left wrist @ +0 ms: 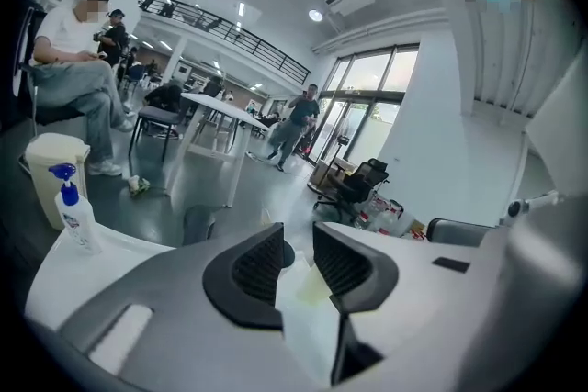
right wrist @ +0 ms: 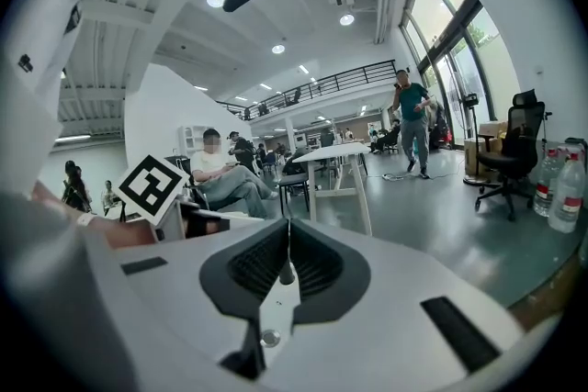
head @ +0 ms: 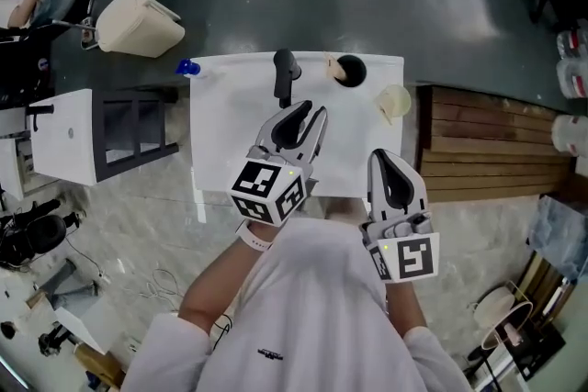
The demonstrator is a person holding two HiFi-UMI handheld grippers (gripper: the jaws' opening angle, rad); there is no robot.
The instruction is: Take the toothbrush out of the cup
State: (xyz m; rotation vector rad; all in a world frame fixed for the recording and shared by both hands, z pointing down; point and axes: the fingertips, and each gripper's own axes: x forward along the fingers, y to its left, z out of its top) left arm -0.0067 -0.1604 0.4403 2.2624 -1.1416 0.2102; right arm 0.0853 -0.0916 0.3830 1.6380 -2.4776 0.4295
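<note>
At the far edge of the white table [head: 230,133] stands a dark round cup [head: 352,71], and a tan toothbrush handle [head: 333,63] pokes out on its left. My left gripper [head: 308,111] hovers over the middle of the table, pointing at the far edge and short of the cup. Its jaws stand a narrow gap apart [left wrist: 296,240], and only pale table surface shows between them. Lower right, at the near edge, my right gripper [head: 386,159] is shut [right wrist: 287,229] with its pads together on nothing.
A tall black object [head: 287,74] stands left of the cup and shows as a dark cylinder [left wrist: 197,223]. A blue-topped spray bottle [head: 188,67] [left wrist: 73,214] sits at the far left corner, with a cream bin [head: 138,21] beyond. A pale cup-like thing [head: 393,102] is at the right edge.
</note>
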